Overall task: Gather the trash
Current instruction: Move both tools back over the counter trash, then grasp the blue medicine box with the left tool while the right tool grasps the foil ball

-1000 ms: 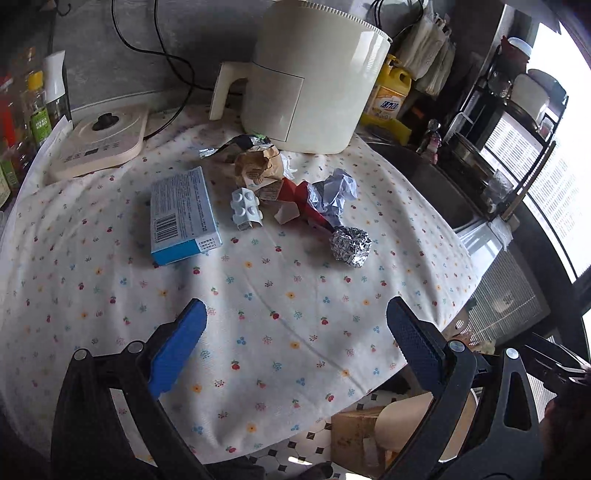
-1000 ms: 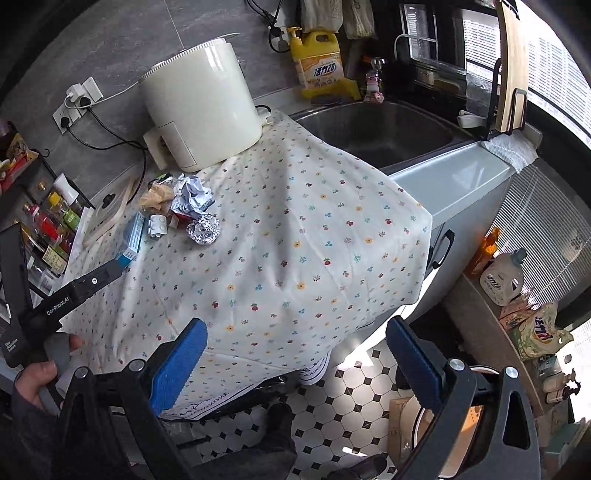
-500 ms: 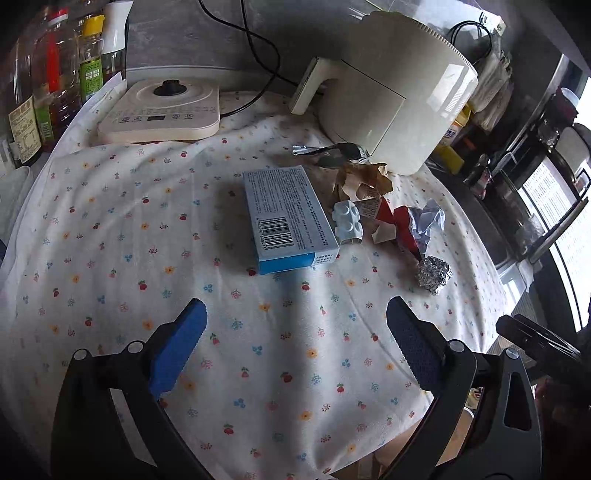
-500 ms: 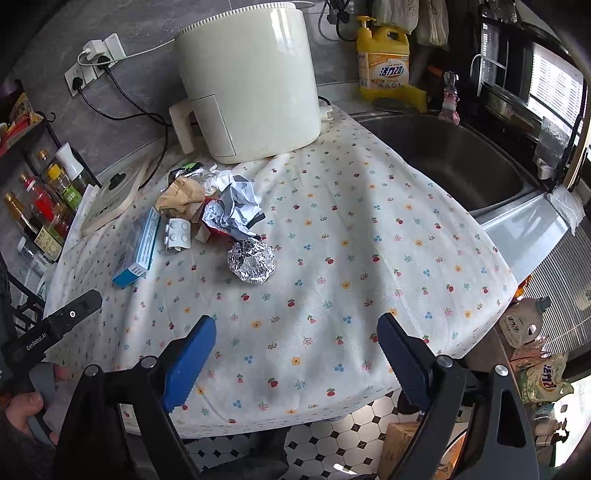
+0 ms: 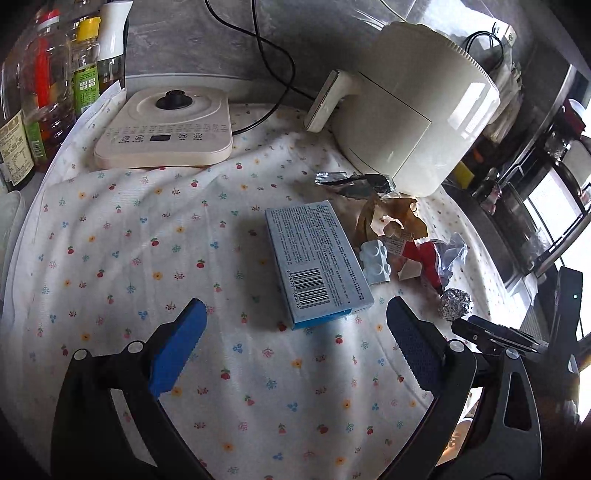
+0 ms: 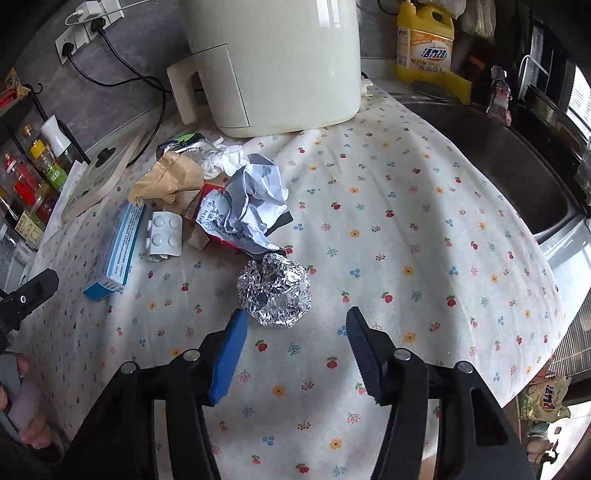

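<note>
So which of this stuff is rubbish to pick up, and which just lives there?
Rubbish:
foil ball
crumpled white paper
brown paper scrap
red wrapper
blister pack
blue box, probably

Just there:
air fryer
kettle base
detergent bottle
sauce bottles

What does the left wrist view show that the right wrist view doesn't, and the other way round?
Only the left wrist view: the barcode face of the blue box and the control panel of the flat appliance.

Only the right wrist view: the sink, the yellow detergent bottle, the wall sockets, and a hand on the other tool.

Both: the floral cloth, the foil ball, crumpled paper, the brown bag, the white brick and the cream air fryer.
</note>
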